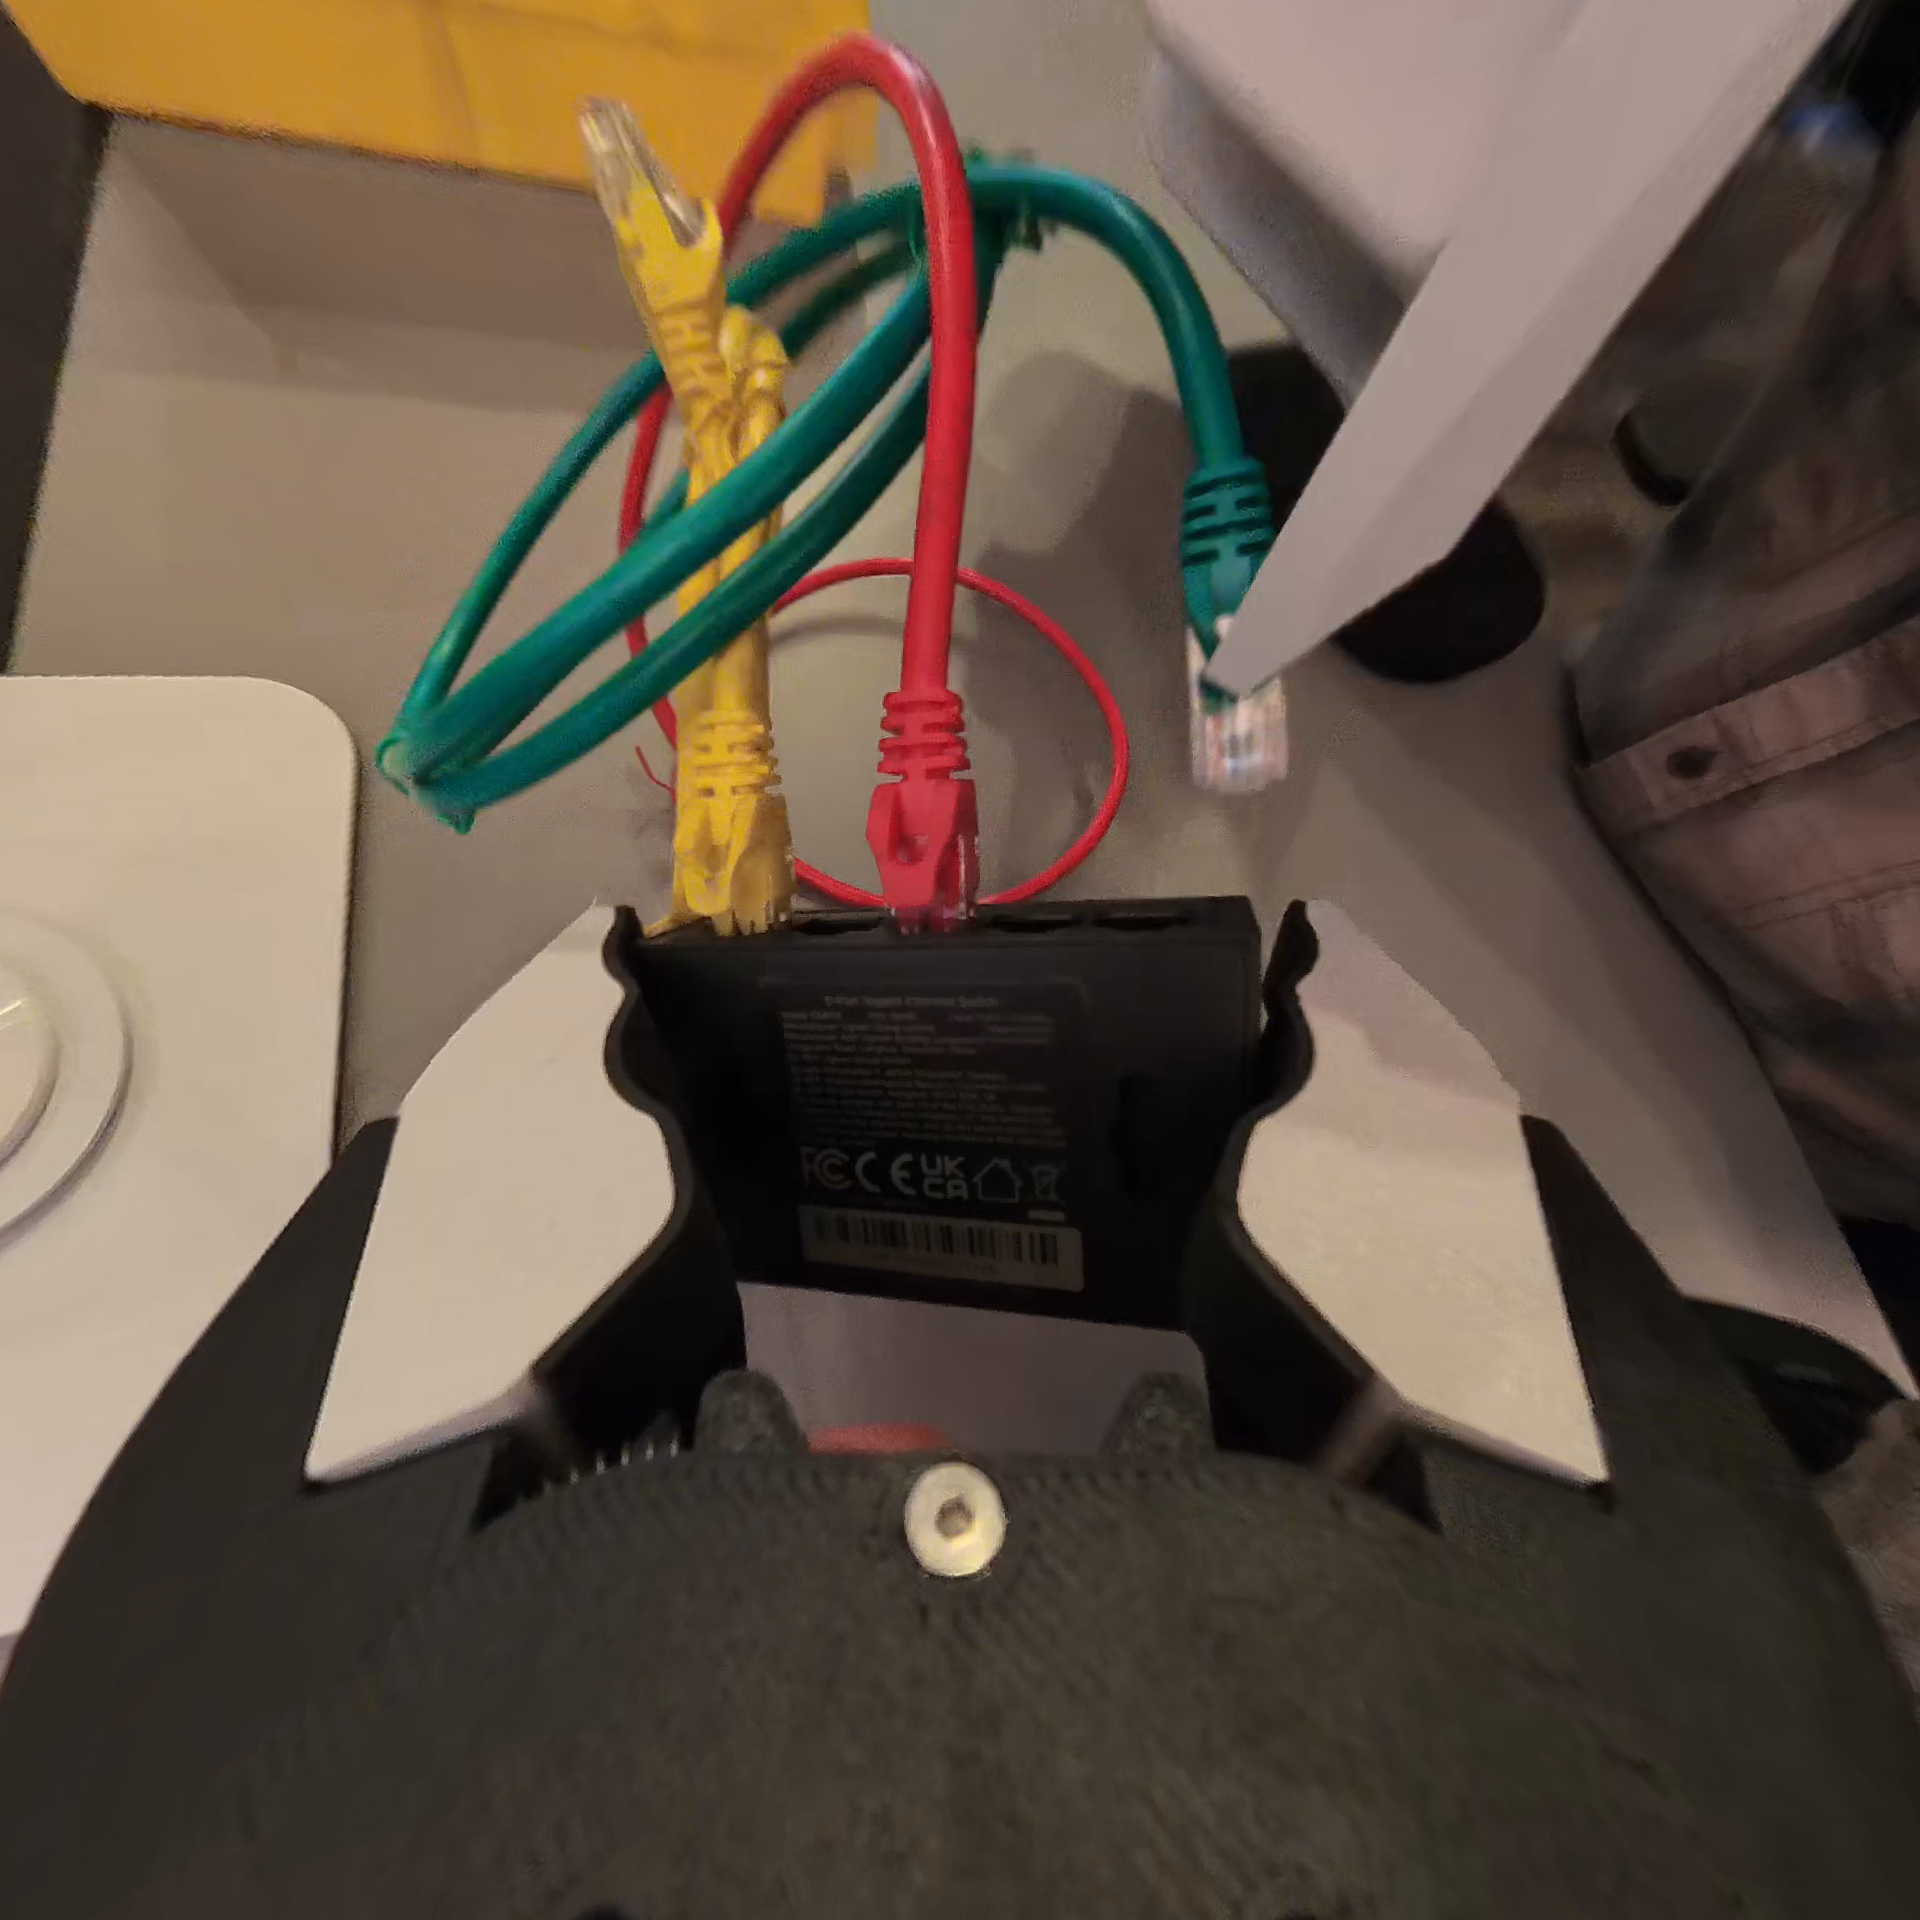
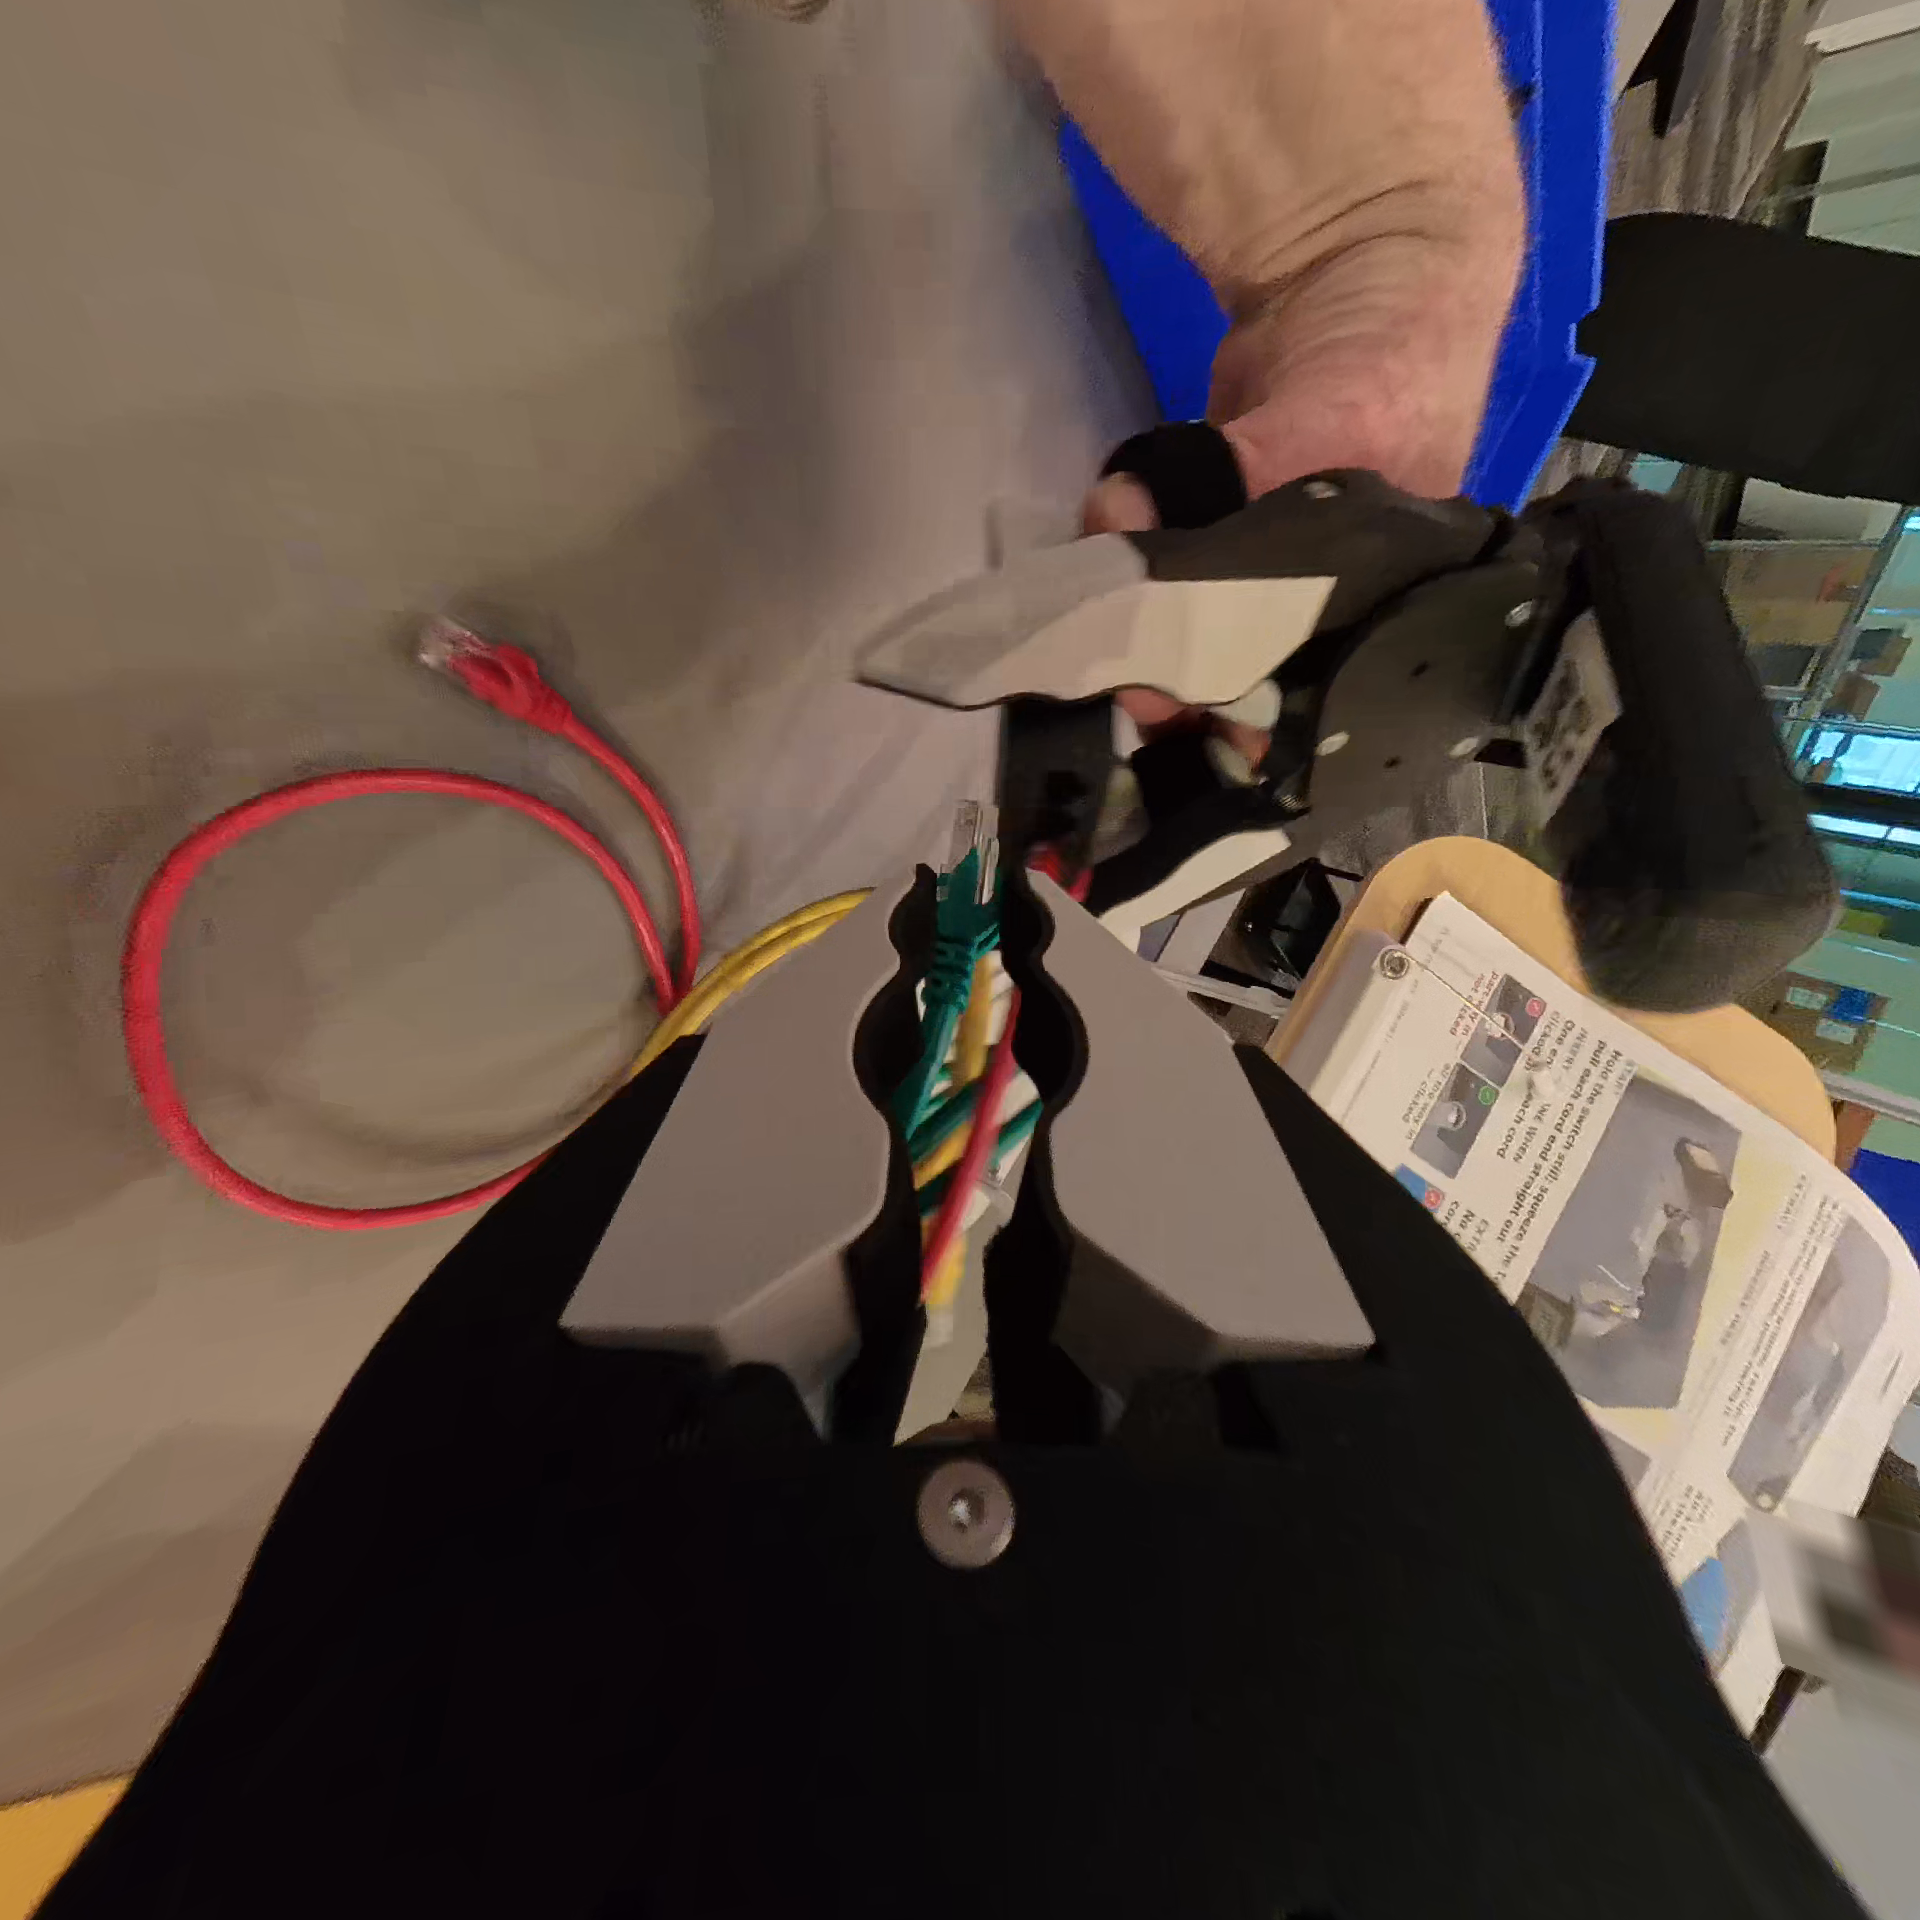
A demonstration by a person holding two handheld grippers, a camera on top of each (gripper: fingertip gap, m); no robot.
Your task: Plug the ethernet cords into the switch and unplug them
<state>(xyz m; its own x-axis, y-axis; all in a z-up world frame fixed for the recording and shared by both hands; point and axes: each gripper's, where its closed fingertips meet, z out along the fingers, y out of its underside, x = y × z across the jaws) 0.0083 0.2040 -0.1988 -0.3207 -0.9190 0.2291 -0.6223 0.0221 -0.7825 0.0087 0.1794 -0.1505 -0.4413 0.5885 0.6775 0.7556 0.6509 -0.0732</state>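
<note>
In the left wrist view my left gripper [image 1: 956, 925] is shut on the black switch [image 1: 935, 1101], ports facing away. A yellow cord [image 1: 727, 790] is plugged into the leftmost port; its other plug [image 1: 634, 177] hangs free. A red cord [image 1: 925, 769] is plugged into a middle port. The coiled green cord [image 1: 644, 582] hangs over them. My right gripper [image 2: 971, 883] is shut on the green plug [image 2: 961, 904], near the switch. Its grey finger [image 1: 1351, 468] shows pinching that plug [image 1: 1231, 665]. The red cord's loop [image 2: 416, 987] and free plug [image 2: 457, 649] lie on the grey table [image 2: 416, 364].
A white device [image 1: 156, 935] sits at the left. A yellow package [image 1: 468, 73] lies at the far edge. A printed instruction sheet [image 2: 1558, 1195] rests on a wooden board at the right. A person's hand [image 2: 1351, 260] holds the left gripper [image 2: 1091, 634], with a blue bin [image 2: 1143, 260] behind. Spacing between my two grippers at the tips: around 5 cm.
</note>
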